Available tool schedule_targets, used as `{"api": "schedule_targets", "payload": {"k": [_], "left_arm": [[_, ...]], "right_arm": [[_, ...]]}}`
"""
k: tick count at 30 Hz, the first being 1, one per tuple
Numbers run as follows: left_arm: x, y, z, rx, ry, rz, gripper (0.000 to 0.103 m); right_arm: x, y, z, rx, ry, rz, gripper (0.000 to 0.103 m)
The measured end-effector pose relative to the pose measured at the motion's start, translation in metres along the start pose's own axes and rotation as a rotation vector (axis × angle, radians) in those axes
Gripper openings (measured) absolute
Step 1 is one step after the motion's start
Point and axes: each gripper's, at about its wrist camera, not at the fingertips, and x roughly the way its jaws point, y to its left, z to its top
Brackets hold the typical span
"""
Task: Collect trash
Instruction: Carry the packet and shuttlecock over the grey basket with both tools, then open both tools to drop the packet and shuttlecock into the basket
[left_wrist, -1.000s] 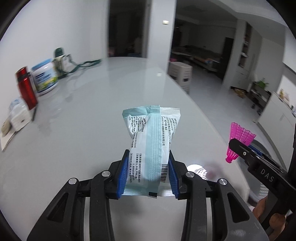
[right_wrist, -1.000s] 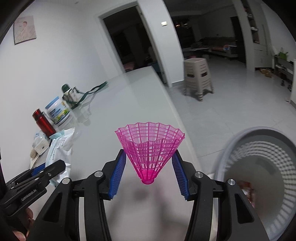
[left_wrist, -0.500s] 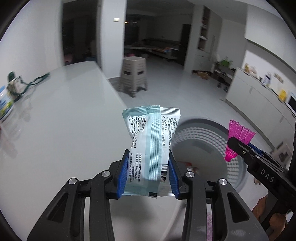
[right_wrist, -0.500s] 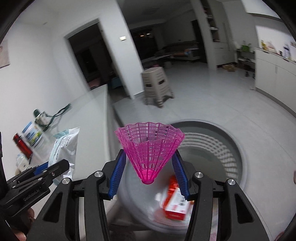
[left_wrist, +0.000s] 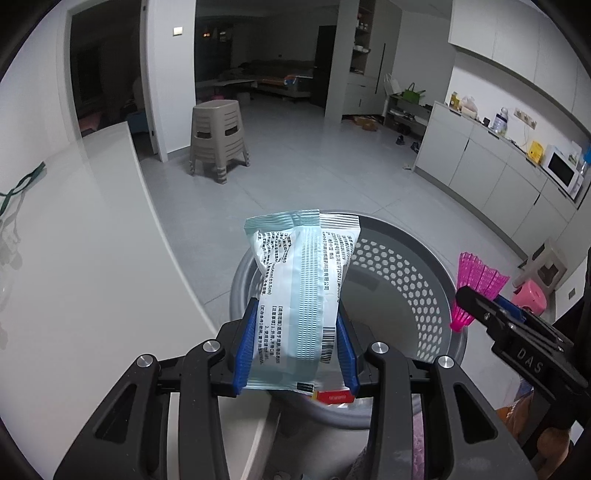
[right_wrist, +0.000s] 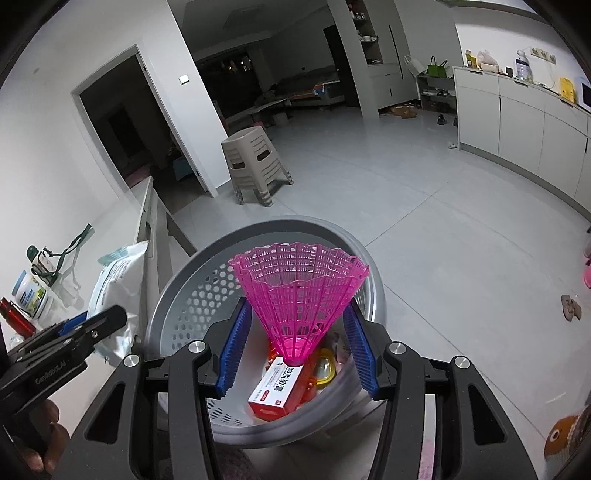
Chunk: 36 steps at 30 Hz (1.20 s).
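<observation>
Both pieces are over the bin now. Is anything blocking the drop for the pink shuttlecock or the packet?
Nothing visible does. The shuttlecock and the packet hang over the open gray basket, which holds only a red box and scraps at the bottom.

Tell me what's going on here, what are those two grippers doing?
A person is clearing trash with two handheld grippers. The left gripper holds a pale green packet; the right gripper holds a pink shuttlecock. Both hang over a grey perforated bin, which has a red-and-white box inside.

A home: white kitchen cabinets (left_wrist: 480, 155) with a microwave (left_wrist: 561, 170), stacked plastic stools (left_wrist: 218, 142), tiled floor (right_wrist: 424, 206).
</observation>
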Motion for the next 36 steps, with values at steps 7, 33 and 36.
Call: {"api": "schedule_targets", "payload": {"k": [7, 33, 36], "left_arm": [[0.011, -0.013, 0.002, 0.014, 0.007, 0.011, 0.039], [0.047, -0.014, 0.019, 0.027, 0.067, 0.016, 0.050], [0.046, -0.014, 0.020, 0.027, 0.059, 0.020, 0.056]], "right_arm": [[0.017, 0.006, 0.002, -0.016, 0.027, 0.017, 0.050], [0.053, 0.001, 0.010, -0.017, 0.095, 0.019, 0.051], [0.049, 0.000, 0.007, -0.018, 0.079, 0.021, 0.063]]}}
